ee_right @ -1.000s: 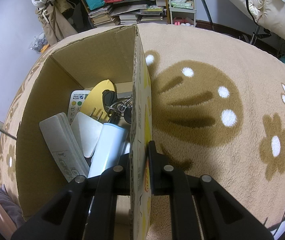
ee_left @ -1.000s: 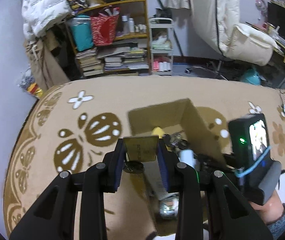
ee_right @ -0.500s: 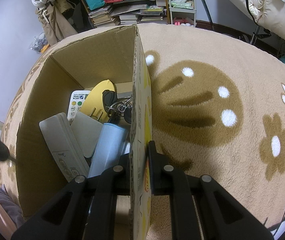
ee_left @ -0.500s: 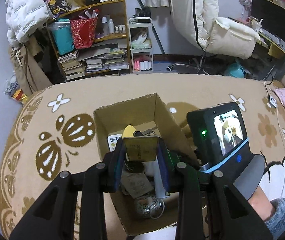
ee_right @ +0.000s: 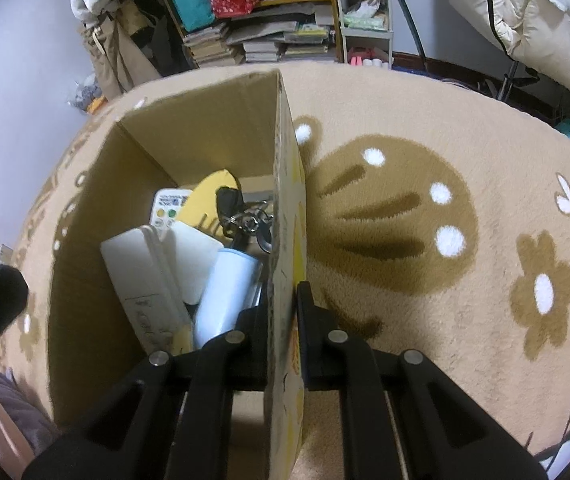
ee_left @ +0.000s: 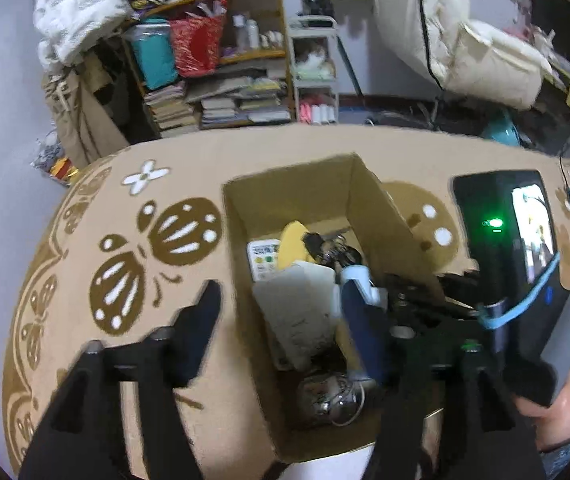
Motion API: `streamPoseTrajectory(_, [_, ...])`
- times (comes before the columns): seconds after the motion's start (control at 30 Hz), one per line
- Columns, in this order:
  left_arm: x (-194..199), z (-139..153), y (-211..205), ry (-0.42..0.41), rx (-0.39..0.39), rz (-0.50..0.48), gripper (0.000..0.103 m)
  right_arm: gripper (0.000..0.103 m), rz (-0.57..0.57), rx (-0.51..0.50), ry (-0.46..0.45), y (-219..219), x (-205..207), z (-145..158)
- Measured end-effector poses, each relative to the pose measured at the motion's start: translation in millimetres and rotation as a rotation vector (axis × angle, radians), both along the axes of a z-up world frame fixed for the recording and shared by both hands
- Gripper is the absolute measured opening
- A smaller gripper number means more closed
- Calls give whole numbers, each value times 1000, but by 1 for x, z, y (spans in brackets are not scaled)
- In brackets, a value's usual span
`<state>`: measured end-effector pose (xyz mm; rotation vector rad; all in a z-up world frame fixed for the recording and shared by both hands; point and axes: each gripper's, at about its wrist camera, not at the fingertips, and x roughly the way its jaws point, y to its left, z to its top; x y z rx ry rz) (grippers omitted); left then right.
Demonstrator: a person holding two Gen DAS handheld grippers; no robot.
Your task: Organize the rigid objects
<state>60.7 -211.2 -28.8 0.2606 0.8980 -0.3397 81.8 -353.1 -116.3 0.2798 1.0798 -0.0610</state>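
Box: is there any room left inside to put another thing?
The box is crowded near the right gripper. Bare cardboard shows along its left wall beside the white case, and behind the yellow thing.

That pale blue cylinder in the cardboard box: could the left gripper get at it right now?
Probably yes: the left gripper is open and empty above the open-topped cardboard box, and the pale blue cylinder lies on top, uncovered.

— What's in your box (ee_right: 85, 240)?

— It's open cardboard, centre of your left view, standing on the carpet. Inside, a white remote (ee_right: 147, 284) lies slanted at the left, a white pad (ee_right: 195, 260) beside it, and a pale blue cylinder (ee_right: 227, 292) leans against the right wall.

— And further back?

— A yellow piece (ee_right: 215, 196), a small white keypad (ee_right: 167, 210), and dark keys (ee_right: 245, 216) in a tangle.
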Motion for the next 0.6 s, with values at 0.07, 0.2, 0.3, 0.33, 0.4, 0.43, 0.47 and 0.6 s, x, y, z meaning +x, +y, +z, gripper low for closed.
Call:
streamPoseTrajectory(0.07, [-1, 5, 8, -7, 1, 14, 64, 12, -3, -7, -17, 0, -5, 7])
streamPoseTrajectory(0.2, [-1, 15, 24, -10, -8, 38, 78, 13, -4, -45, -53, 5, -18, 25])
streamPoseTrajectory(0.3, [-5, 22, 37, -20, -5, 41, 82, 39, -15, -63, -81, 7, -28, 37])
streamPoseTrajectory(0.33, [-5, 25, 40, -26, -5, 45, 84, 45, -18, -72, -95, 9, -31, 43])
streamPoseTrajectory(0.4, [-9, 30, 48, -48, -5, 51, 87, 56, -15, -78, -120, 13, -38, 53])
streamPoseTrajectory(0.43, [-12, 33, 53, -62, -6, 54, 91, 58, -15, -81, -131, 15, -42, 58])
streamPoseTrajectory(0.47, [-15, 37, 57, -74, -9, 54, 92, 66, -16, -85, -143, 17, -46, 63])
streamPoseTrajectory(0.6, [-29, 48, 73, -128, -13, 68, 97, 83, -26, -107, -206, 29, -64, 87])
